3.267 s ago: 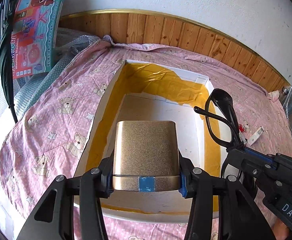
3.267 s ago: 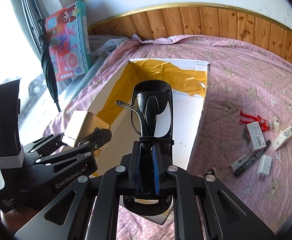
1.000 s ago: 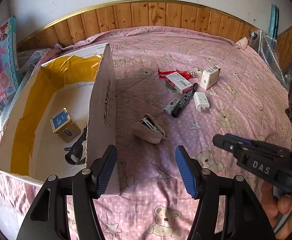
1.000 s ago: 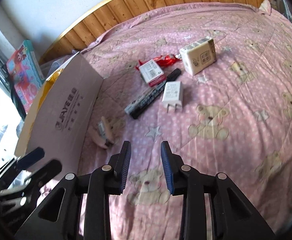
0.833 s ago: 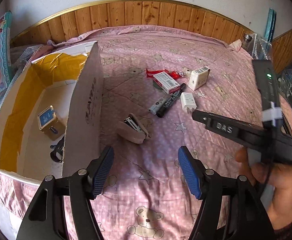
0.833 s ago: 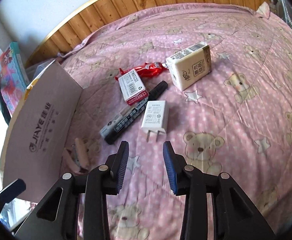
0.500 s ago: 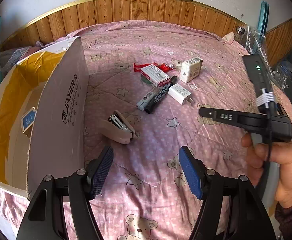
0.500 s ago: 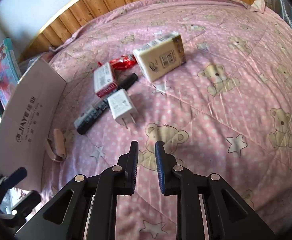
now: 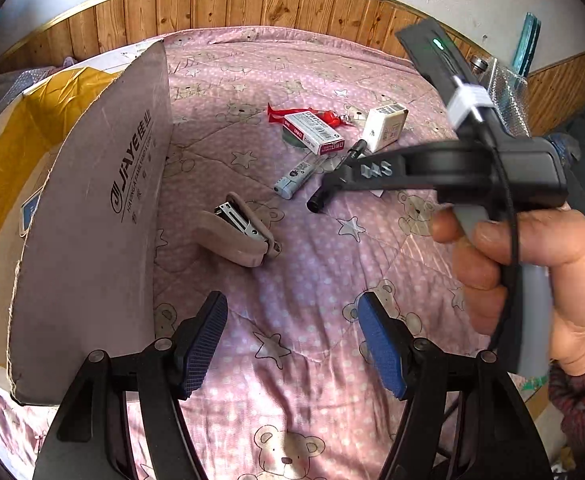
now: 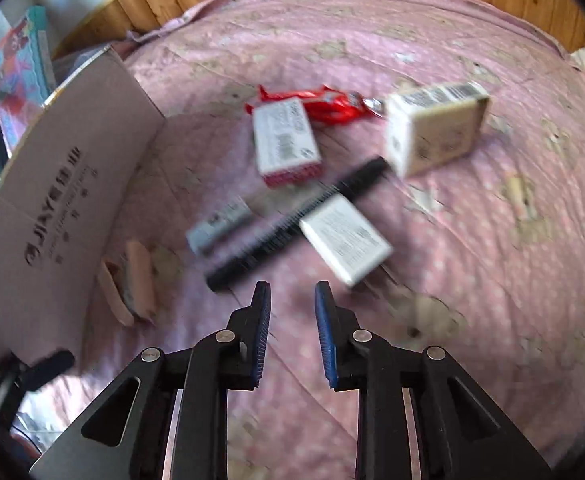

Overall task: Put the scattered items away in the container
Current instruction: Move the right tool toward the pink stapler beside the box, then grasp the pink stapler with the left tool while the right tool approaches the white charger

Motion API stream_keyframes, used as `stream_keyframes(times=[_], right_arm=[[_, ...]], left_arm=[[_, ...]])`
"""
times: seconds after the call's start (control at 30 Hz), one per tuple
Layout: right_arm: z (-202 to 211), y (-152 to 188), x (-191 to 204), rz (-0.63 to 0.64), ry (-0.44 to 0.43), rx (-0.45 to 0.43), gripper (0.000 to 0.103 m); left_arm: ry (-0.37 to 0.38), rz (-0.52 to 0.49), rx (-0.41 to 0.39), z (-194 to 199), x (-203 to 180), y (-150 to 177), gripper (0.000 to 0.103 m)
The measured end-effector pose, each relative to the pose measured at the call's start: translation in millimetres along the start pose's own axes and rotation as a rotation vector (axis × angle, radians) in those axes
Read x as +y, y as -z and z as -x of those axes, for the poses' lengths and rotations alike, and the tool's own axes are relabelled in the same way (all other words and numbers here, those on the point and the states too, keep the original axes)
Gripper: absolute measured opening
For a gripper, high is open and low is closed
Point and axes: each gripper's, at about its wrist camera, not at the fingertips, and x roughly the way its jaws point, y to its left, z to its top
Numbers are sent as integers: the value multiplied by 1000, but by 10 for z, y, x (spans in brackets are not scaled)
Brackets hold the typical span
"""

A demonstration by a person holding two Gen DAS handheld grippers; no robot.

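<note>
Centre frame, on pink quilt (image 9: 292, 344): beige stapler (image 9: 238, 232), markers, charger (image 10: 346, 240) beside cardboard box (image 9: 92, 208). Left gripper (image 9: 292, 340) spread wide, empty; right gripper (image 10: 292, 328) parted, empty. Reaching stage; next, descent and closure on charger.

left tool (image 9: 292, 340): released gold tin, left the box (image 9: 104, 184), spread wide, empty | right tool (image 10: 292, 332): dropped glasses, moved toward charger (image 10: 346, 240), jaws parted
</note>
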Motion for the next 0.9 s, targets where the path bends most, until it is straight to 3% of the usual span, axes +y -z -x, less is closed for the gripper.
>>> stream_keyframes(times=[0.03, 0.13, 0.2, 0.27, 0.33, 0.37, 0.4, 0.43, 0.47, 0.5, 0.57, 0.6, 0.67, 0.73, 0.9], right_arm=[[59, 50, -14, 6, 8, -6, 27], [210, 32, 303, 74, -154, -61, 31], [142, -17, 665, 160, -249, -65, 31], [-35, -27, 906, 211, -288, -51, 31], [-219, -9, 872, 154, -281, -9, 27], [-257, -5, 737, 76, -326, 6, 25], [-281, 7, 562, -9, -345, 31, 16], [-257, 38, 381, -81, -350, 26, 16], [-242, 90, 222, -120, -304, 35, 14], [-224, 152, 95, -139, -256, 32, 5], [-155, 258, -71, -172, -269, 24, 0], [-94, 291, -85, -157, -258, 14, 7], [43, 320, -47, -113, -227, -25, 10], [169, 327, -11, -91, -206, -61, 19], [324, 315, -69, -87, -155, -155, 23]], left_arm=[[10, 0, -6, 9, -1, 12, 69], [53, 7, -18, 18, 13, 61, 69], [58, 4, -6, 3, 27, 94, 69], [61, -8, 6, 8, 32, 137, 69], [59, -21, 9, 40, 27, 182, 69], [52, -22, 13, 52, 27, 202, 69], [50, -19, 17, 62, 36, 214, 69], [50, -13, 17, 75, 50, 221, 69], [45, -5, 15, 86, 67, 225, 69], [49, 3, 13, 98, 80, 220, 69], [54, 19, 9, 103, 93, 202, 69], [50, 23, 10, 92, 91, 190, 69], [49, 27, 11, 54, 63, 157, 69], [49, 25, 12, 37, 30, 132, 69], [39, 1, -22, 75, -20, 28, 69]])
